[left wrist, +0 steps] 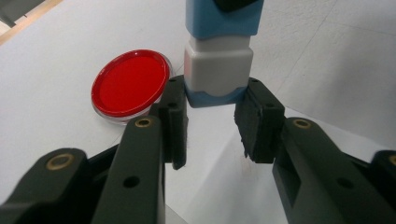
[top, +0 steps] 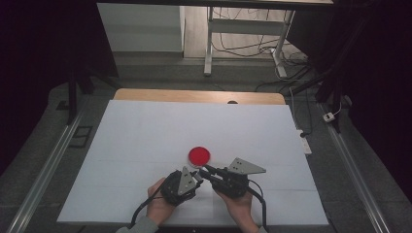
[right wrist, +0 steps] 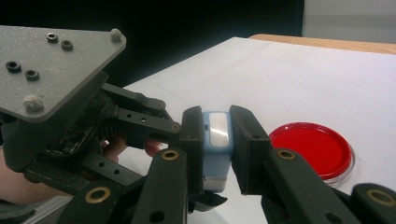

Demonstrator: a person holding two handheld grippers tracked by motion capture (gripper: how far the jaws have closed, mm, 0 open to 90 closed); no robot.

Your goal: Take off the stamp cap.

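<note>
The blue-and-white stamp (right wrist: 217, 149) hangs in the air between the two grippers, above the near middle of the bench (top: 145, 141), just short of the red ink pad (top: 199, 156). The right gripper (right wrist: 215, 142) has its fingers (right wrist: 247, 149) clamped on the stamp's blue body. The left gripper (left wrist: 212, 121) meets it from the other end, its fingers (left wrist: 259, 123) pressed on the blue base rim under the white cap (left wrist: 217, 70).

This looks like pulling the cap off the stamp. To do it well, I judge the right hand should hold the body firm while the left draws the cap straight away along the stamp's axis, without twisting, because the left grip sits only on the narrow lower rim and could slip off.

The round ink pad lies flat on the white sheet, near the grippers and a little toward the far edge; a sudden release could knock it. The rest of the sheet is bare. Beyond the far edge stand a desk frame (top: 209, 43) and loose cables (top: 243, 46) on the floor, well apart from the work.
</note>
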